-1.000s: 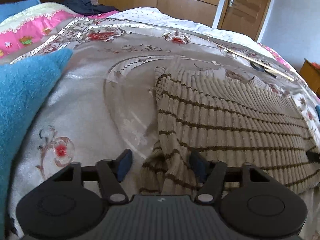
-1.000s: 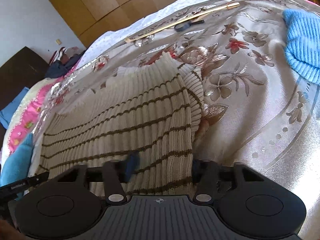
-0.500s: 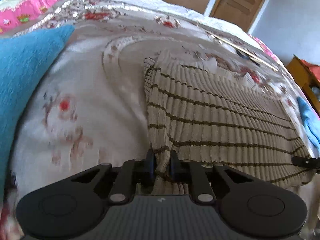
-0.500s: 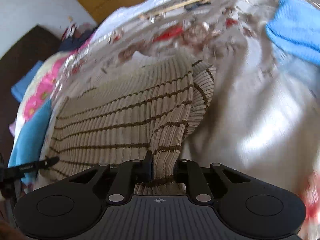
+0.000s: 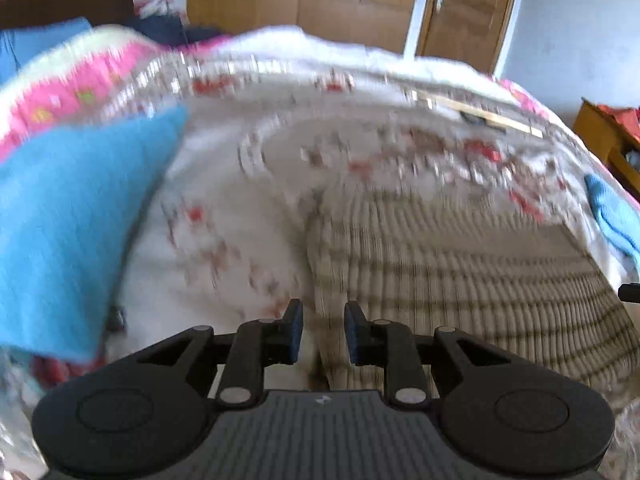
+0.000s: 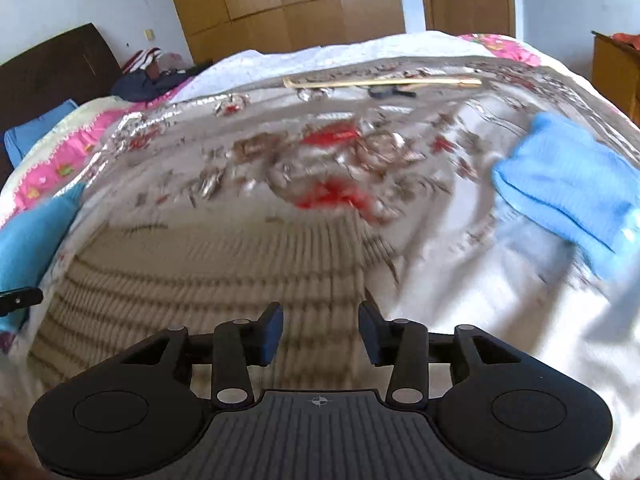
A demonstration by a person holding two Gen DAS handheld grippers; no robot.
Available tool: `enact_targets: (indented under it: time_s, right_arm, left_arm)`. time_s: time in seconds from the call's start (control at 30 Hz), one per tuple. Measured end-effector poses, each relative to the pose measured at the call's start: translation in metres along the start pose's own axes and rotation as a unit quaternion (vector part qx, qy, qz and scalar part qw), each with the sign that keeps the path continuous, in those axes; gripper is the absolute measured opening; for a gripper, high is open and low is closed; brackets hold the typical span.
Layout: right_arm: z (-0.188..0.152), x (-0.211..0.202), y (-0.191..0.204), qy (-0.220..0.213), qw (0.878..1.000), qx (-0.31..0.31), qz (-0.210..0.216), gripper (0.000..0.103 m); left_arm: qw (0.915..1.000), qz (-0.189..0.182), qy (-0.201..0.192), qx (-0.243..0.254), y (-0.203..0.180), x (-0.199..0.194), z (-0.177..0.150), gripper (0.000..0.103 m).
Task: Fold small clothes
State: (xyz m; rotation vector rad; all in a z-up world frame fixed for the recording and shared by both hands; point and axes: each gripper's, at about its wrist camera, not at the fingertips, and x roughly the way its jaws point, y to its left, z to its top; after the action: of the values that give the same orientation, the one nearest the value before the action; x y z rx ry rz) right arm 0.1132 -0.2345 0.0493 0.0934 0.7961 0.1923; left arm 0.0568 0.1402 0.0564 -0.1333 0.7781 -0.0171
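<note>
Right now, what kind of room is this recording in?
Most likely a home bedroom. A bed with a floral bedspread fills both views, wooden wardrobe doors line the far wall, and a striped ribbed sweater lies spread on the bed.

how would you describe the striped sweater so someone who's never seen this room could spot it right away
Start at the big bed with the shiny floral bedspread. The sweater lies flat on its near part, just beyond the right gripper and the left gripper, both with open fingers. It is the only beige ribbed knit with thin dark brown stripes; the blue towel and blue cloth on either side are plain.
</note>
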Motion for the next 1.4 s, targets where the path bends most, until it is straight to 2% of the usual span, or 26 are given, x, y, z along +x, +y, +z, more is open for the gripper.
enact_targets:
  time_s: [0.1,0.2,0.27,0.37,0.4,0.47,0.5,0.6,0.7,0.77,0.83,0.9,1.0,1.1,1.27,1.4]
  right_arm:
    - [0.01,0.041,0.001,0.002,1.0,0.003,-0.024,0.038]
    - [0.012,0.075,-0.009,0.025,0.999,0.036,-0.03,0.01]
    - [0.013,0.075,-0.021,0.022,0.997,0.072,-0.016,0.008]
    - [0.015,0.063,-0.033,-0.008,0.996,0.089,-0.026,0.007]
    - [0.014,0.067,-0.035,0.005,0.996,0.089,-0.028,0.008]
    - [0.009,0.075,-0.035,0.023,0.996,0.081,-0.034,0.009]
    - [0.008,0.073,-0.033,0.017,0.996,0.08,-0.034,0.015]
    - [0.011,0.056,-0.034,-0.01,0.994,0.111,-0.013,0.017]
    - [0.011,0.031,-0.033,-0.031,0.993,0.111,-0.005,0.021]
    - [0.005,0.018,-0.031,-0.03,0.993,0.111,-0.001,0.032]
    - [-0.007,0.009,-0.032,-0.019,0.993,0.114,0.007,0.05]
    - [-0.021,0.005,-0.034,-0.009,0.993,0.12,0.005,0.052]
    - [-0.037,0.009,-0.043,0.007,0.989,0.149,0.005,0.052]
    - [-0.045,0.016,-0.052,0.015,0.982,0.187,0.034,0.052]
    - [-0.049,0.029,-0.06,0.014,0.972,0.219,0.082,0.052]
    - [-0.056,0.039,-0.064,0.002,0.967,0.232,0.106,0.052]
  left_arm:
    - [0.9998,-0.012,-0.018,0.002,-0.007,0.01,0.012,0.035]
    - [0.9991,-0.032,-0.027,0.011,-0.021,0.031,0.02,0.035]
    - [0.999,-0.034,-0.015,0.023,-0.031,0.05,0.021,0.035]
    - [0.9991,-0.016,0.013,0.037,-0.034,0.076,0.013,0.036]
    - [0.9992,-0.017,0.012,0.035,-0.033,0.078,0.01,0.038]
    - [0.9994,-0.022,0.008,0.024,-0.029,0.079,0.008,0.038]
    - [0.9995,-0.023,0.008,0.019,-0.028,0.079,0.009,0.038]
    - [0.9997,-0.016,0.004,0.016,-0.031,0.075,0.009,0.038]
    - [0.9996,-0.013,-0.016,0.017,-0.033,0.06,0.009,0.038]
    - [0.9993,-0.01,-0.03,0.02,-0.035,0.05,0.007,0.038]
    - [0.9987,-0.015,-0.042,0.025,-0.039,0.04,0.005,0.038]
    - [0.998,-0.024,-0.051,0.029,-0.045,0.035,0.0,0.038]
    - [0.9975,-0.033,-0.039,0.049,-0.058,0.038,-0.009,0.038]
    - [0.9958,-0.042,-0.035,0.074,-0.073,0.036,-0.017,0.038]
    - [0.9893,-0.057,-0.054,0.122,-0.105,0.028,-0.018,0.038]
    - [0.9885,-0.063,-0.03,0.134,-0.12,0.049,-0.019,0.038]
